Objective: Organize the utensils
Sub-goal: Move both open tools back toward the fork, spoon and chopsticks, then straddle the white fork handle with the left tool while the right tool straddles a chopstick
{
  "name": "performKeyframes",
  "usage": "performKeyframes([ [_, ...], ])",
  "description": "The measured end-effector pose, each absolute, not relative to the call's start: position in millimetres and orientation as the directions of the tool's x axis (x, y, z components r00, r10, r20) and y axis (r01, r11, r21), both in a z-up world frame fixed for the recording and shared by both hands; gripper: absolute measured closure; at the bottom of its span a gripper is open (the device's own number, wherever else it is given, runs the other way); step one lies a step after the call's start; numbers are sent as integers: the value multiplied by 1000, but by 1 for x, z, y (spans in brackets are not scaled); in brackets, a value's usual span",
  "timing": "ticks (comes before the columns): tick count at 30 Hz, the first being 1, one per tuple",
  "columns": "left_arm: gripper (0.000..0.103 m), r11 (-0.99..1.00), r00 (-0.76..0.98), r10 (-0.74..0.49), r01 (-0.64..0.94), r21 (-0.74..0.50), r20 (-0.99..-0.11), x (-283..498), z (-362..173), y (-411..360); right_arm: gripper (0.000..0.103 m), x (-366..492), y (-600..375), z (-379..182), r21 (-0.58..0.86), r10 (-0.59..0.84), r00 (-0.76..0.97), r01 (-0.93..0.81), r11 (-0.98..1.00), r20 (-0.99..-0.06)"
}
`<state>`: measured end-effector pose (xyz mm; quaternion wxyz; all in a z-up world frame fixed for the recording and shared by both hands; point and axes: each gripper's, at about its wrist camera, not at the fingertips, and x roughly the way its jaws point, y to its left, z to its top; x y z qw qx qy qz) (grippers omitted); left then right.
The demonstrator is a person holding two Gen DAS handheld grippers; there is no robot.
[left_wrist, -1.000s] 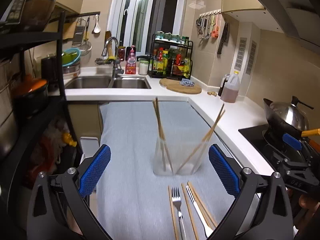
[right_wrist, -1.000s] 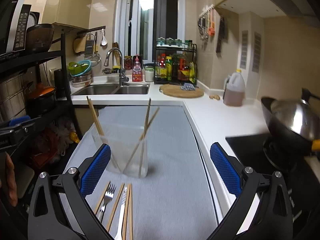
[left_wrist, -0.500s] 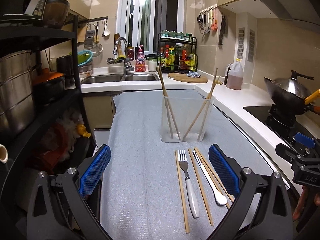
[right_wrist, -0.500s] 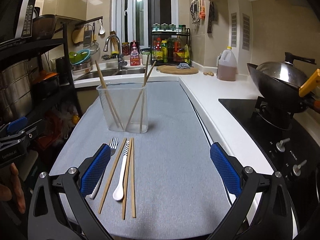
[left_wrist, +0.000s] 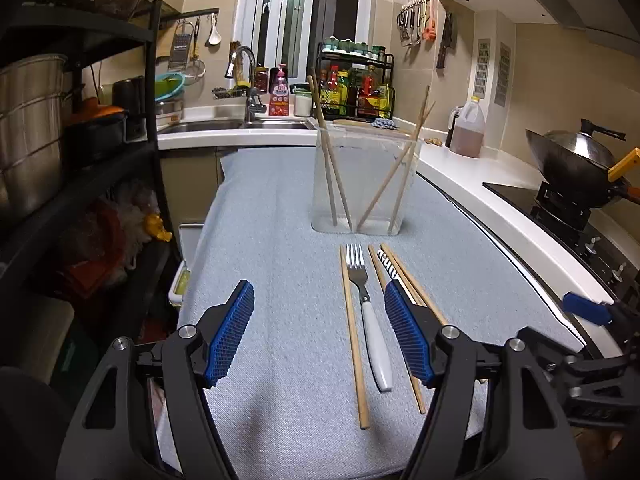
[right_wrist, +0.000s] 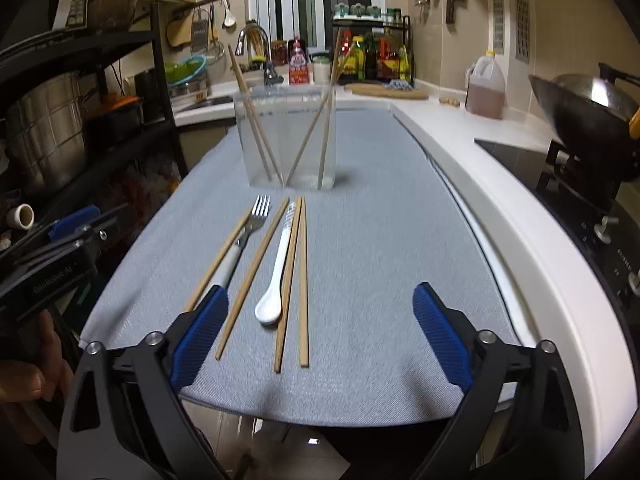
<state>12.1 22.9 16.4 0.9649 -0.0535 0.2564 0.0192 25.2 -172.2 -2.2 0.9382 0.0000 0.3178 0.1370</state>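
Left gripper [left_wrist: 320, 336]: jaws wide, empty, above mat's near edge.
Right gripper [right_wrist: 320, 336]: jaws wide, empty.
Fork [left_wrist: 366, 302], spoon [right_wrist: 278, 268], loose chopsticks [right_wrist: 303, 280]: side by side, mid-mat [right_wrist: 380, 240].
Clear container [right_wrist: 286, 136]: toward far edge, holding four chopsticks.

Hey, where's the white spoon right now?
In the right wrist view the white spoon lies flat on the grey mat, between loose chopsticks, right of the fork and in front of the clear container.
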Motion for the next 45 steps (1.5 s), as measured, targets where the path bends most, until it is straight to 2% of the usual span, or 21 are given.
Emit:
performKeyframes([
  [4, 37, 996, 859, -22, -24, -84, -511, 11, 6, 15, 20, 25, -170, -20, 92, 259, 744, -259, 962, -616],
  [7, 37, 996, 840, -46, -1, -85, -540, 13, -5, 12, 35, 29, -171, -30, 105, 264, 732, -257, 961, -629],
  [9, 49, 996, 823, -67, 18, -92, -564, 16, -13, 9, 50, 32, -170, -37, 116, 274, 714, -264, 958, -644],
  [11, 56, 996, 815, -75, 33, -83, -574, 17, -17, 4, 60, 35, -168, -45, 131, 292, 698, -276, 952, -654],
  [12, 64, 996, 812, -82, 41, -83, -578, 17, -19, 2, 64, 37, -167, -48, 133, 295, 692, -279, 951, -658],
  [17, 83, 991, 776, -122, 63, -115, -619, 26, -33, -6, 77, 44, -162, -62, 157, 322, 665, -297, 942, -674],
  [21, 85, 990, 756, -129, 58, -130, -641, 33, -41, -10, 86, 49, -161, -70, 161, 328, 653, -303, 939, -683],
  [28, 85, 989, 720, -135, 56, -137, -680, 43, -53, -21, 89, 51, -160, -71, 149, 330, 666, -315, 937, -669],
  [35, 85, 996, 720, -79, 23, -90, -690, 48, -59, -28, 96, 51, -161, -71, 143, 329, 669, -319, 937, -666],
  [45, 85, 998, 724, -53, 18, -57, -688, 53, -59, -34, 96, 48, -162, -70, 138, 317, 666, -308, 941, -675],
])
